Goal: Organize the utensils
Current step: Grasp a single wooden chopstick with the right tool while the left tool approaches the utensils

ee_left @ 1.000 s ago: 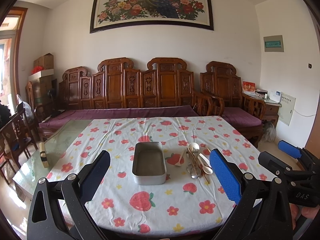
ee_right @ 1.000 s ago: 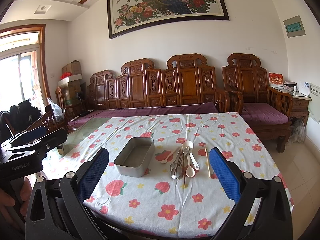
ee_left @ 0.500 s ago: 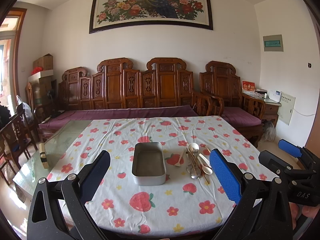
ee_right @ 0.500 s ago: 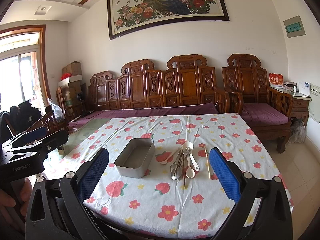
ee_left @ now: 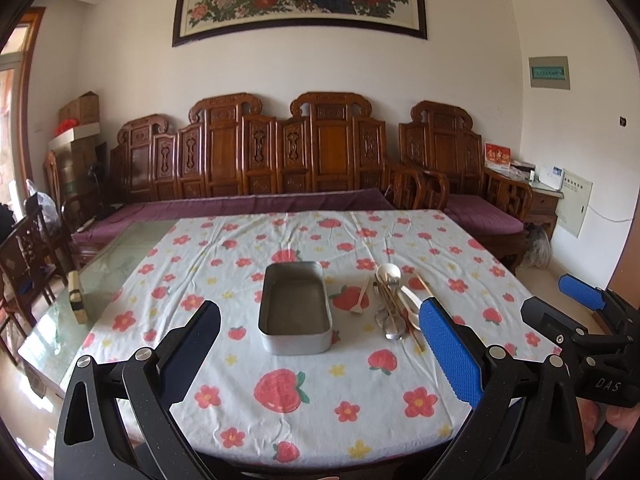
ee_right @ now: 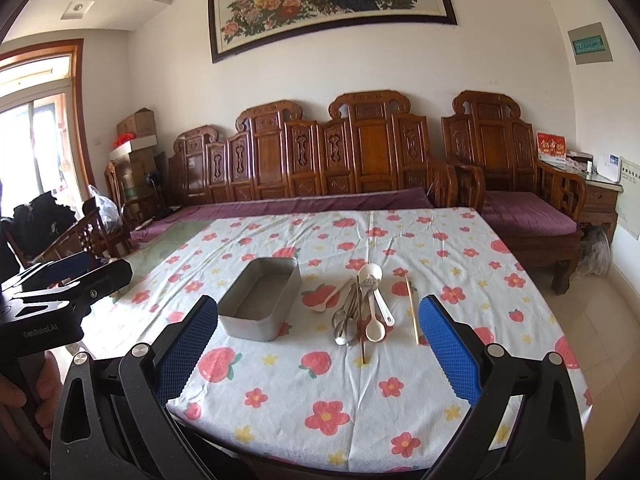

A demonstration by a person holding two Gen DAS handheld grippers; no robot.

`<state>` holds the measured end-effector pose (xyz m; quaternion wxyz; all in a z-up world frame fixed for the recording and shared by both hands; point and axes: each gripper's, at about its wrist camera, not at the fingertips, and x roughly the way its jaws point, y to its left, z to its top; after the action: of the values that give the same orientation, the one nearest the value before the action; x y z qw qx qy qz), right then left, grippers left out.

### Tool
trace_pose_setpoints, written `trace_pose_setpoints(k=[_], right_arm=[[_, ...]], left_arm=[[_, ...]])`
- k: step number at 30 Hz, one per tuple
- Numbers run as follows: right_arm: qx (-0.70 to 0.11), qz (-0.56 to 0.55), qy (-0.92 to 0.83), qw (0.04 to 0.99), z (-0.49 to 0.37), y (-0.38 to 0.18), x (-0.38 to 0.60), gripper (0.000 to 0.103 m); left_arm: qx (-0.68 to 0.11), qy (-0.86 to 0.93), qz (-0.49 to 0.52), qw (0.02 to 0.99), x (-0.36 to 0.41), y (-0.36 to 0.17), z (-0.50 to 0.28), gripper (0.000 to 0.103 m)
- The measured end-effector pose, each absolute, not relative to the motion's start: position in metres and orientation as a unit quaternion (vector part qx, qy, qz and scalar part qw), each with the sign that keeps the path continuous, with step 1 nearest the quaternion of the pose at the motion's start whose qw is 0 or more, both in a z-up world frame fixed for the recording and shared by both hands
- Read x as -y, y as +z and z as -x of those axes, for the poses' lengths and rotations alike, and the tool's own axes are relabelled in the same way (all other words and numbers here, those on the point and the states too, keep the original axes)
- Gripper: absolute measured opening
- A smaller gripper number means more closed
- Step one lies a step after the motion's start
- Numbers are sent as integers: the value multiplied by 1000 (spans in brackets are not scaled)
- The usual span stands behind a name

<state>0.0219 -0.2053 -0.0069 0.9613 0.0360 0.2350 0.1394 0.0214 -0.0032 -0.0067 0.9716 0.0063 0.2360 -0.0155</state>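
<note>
My left gripper (ee_left: 320, 360) has its jaws spread wide with nothing between them, and my right gripper (ee_right: 318, 356) is just as wide and just as empty; both hover short of the near table edge. Ahead on the strawberry tablecloth (ee_right: 320, 400) the metal tin (ee_right: 262, 300) sits empty, and the pile of utensils (ee_right: 362, 306) lies just to its right, untouched. I judge the step in hand is the first reach, so I should bring the right gripper down over one piece at the edge of the pile, closing across its handle, not along it. The spoons and chopsticks mostly run near-to-far, and one lone chopstick (ee_right: 411, 310) lies apart on the right, roughly parallel. The tin's long axis also runs near-to-far.
</note>
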Motion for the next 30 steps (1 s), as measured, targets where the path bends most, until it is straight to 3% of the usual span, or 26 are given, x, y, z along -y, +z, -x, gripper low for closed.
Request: trace_pose_setpoints(k=[12, 21, 30], right_arm=[[-265, -29, 143, 953, -60, -42, 201, 100], [-288, -3, 138, 947, -105, -58, 210, 94], [-334, 20, 102, 937, -181, -86, 249, 77]], left_arm=[[-273, -30, 1, 961, -4, -44, -55, 96], [-298, -49, -14, 953, 2, -61, -87, 96], [-320, -85, -23, 943, 24, -72, -118, 96]])
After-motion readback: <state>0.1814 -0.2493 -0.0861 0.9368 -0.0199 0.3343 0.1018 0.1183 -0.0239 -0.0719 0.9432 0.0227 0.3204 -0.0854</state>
